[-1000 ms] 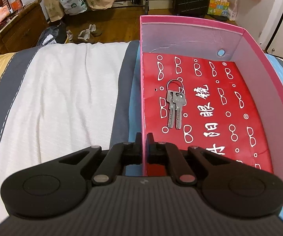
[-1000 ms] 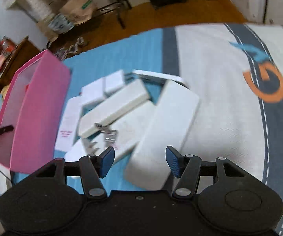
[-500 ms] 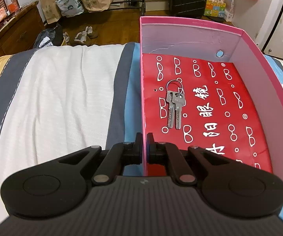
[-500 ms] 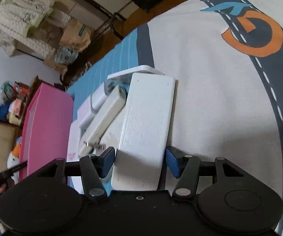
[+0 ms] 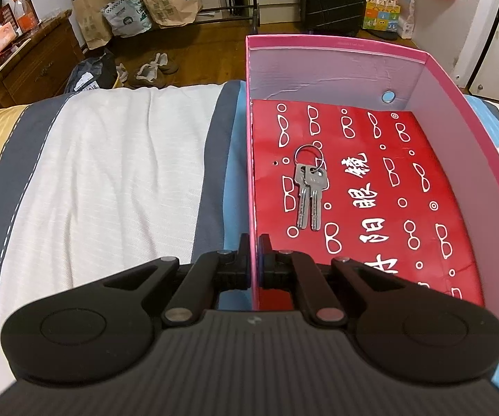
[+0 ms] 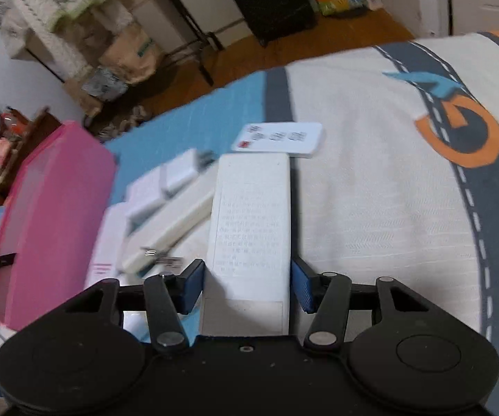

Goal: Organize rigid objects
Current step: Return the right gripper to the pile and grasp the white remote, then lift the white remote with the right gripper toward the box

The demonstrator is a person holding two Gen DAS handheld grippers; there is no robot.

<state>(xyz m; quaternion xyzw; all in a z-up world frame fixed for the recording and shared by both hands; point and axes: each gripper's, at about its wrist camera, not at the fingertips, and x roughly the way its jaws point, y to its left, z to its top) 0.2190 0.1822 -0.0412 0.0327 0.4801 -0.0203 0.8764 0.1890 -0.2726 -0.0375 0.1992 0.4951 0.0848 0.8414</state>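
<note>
On a bed point(image 6: 370, 208) spread with a white, blue and grey cover, a pink box point(image 5: 440, 79) lies open with its red printed floor showing, gripped at its near left wall by the left gripper point(image 5: 254, 260), whose jaws are closed tight on that thin wall, one finger outside and one inside. In the right wrist view the same box stands at about nine o'clock from the right gripper point(image 6: 247, 286), well apart from it, with a loose heap of white cartons between them. The largest of that heap, a long white carton point(image 6: 251, 222) printed with small text, runs straight ahead of the right gripper toward twelve o'clock, its long side in line with the fingers and its near end lying between the two blue pads point(image 6: 299, 289). Those jaws stand about half open and have just been closing, with the carton between them; a sliver of gap shows at each pad, so it reads as not yet gripped. The right hand is plainly the nearer one to this carton, the left being taken up with the box. A flat white card point(image 6: 279, 138) lies just beyond the carton's far end. Smallest of all, a pair of keys point(image 5: 308, 194) on a ring rests on the box floor.
</note>
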